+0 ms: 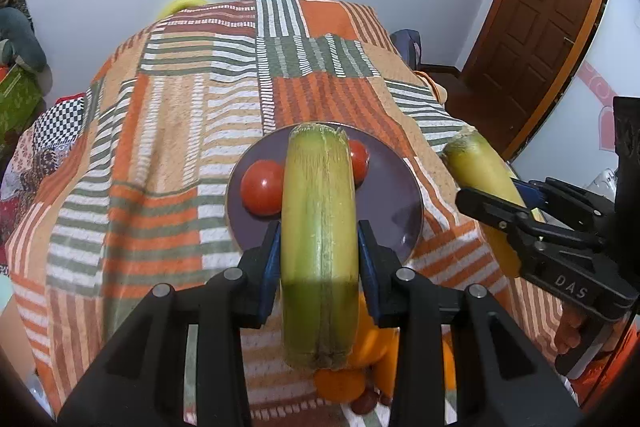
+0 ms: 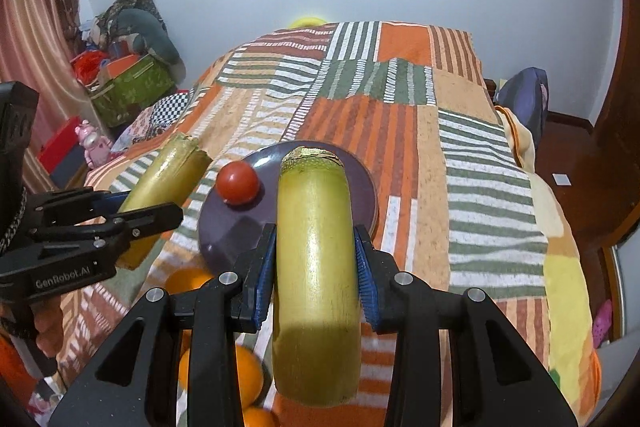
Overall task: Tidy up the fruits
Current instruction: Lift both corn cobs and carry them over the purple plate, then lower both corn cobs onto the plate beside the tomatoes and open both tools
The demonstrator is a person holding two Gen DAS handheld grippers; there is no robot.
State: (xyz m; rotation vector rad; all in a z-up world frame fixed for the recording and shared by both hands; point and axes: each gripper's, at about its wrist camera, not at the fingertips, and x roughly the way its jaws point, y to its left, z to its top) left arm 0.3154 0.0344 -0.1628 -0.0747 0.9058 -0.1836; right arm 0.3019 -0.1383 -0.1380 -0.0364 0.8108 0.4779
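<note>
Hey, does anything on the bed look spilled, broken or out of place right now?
Nothing looks spilled or damaged. Two tomatoes sit on the purple plate. Each gripper holds a cut sugarcane piece above the bedspread: left gripper, right gripper. Oranges lie loose on the cover near the plate, not yet sorted.

The left gripper's corn cob point(image 1: 319, 243) hides half of the far tomato point(image 1: 359, 159), and oranges point(image 2: 240, 375) lie mostly behind gripper bodies.

Two green-yellow stalk pieces point(image 1: 320, 239) point(image 1: 478, 173), two tomatoes point(image 1: 262, 187) point(image 1: 359, 159), one purple plate point(image 1: 394, 195), several oranges point(image 2: 240, 373).
</note>
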